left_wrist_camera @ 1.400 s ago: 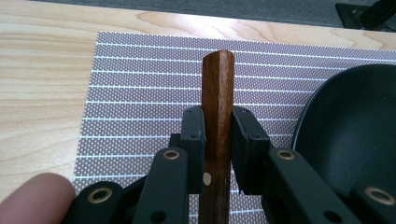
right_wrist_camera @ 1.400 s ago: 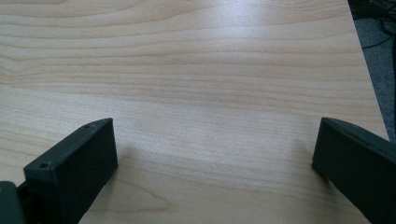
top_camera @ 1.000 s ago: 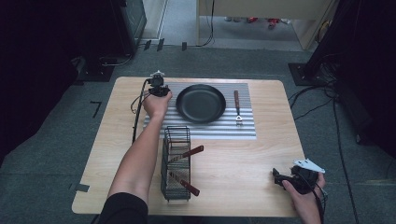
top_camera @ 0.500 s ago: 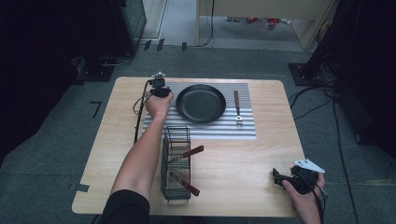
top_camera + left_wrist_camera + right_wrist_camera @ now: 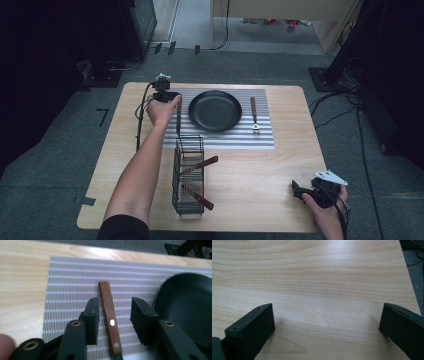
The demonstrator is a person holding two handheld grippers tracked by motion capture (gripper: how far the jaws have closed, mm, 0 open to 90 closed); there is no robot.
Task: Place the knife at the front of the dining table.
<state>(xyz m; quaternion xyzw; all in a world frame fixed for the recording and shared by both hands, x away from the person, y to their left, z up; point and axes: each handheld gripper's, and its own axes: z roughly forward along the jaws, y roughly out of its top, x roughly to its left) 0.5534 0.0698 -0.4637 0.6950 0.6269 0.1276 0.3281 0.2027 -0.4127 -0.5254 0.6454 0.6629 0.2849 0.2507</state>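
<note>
The left gripper [image 5: 113, 315] stands open astride the slim brown wooden utensil handle [image 5: 110, 317], which lies flat on the grey striped placemat [image 5: 70, 280], left of centre in the left gripper view, beside the black round pan [image 5: 185, 305]. Centre the handle between the jaws, since it sits nearer one. Whether the utensil is being gripped or released cannot be judged. The right gripper [image 5: 320, 192] rests open at lower right of the high view over the pale wooden surface [image 5: 317, 277]. No writing is legible.

We note a brightly lit tabletop [image 5: 280, 170] against dark surroundings, soft shadows, and near fingers [image 5: 142, 320] blurred in both gripper views.
</note>
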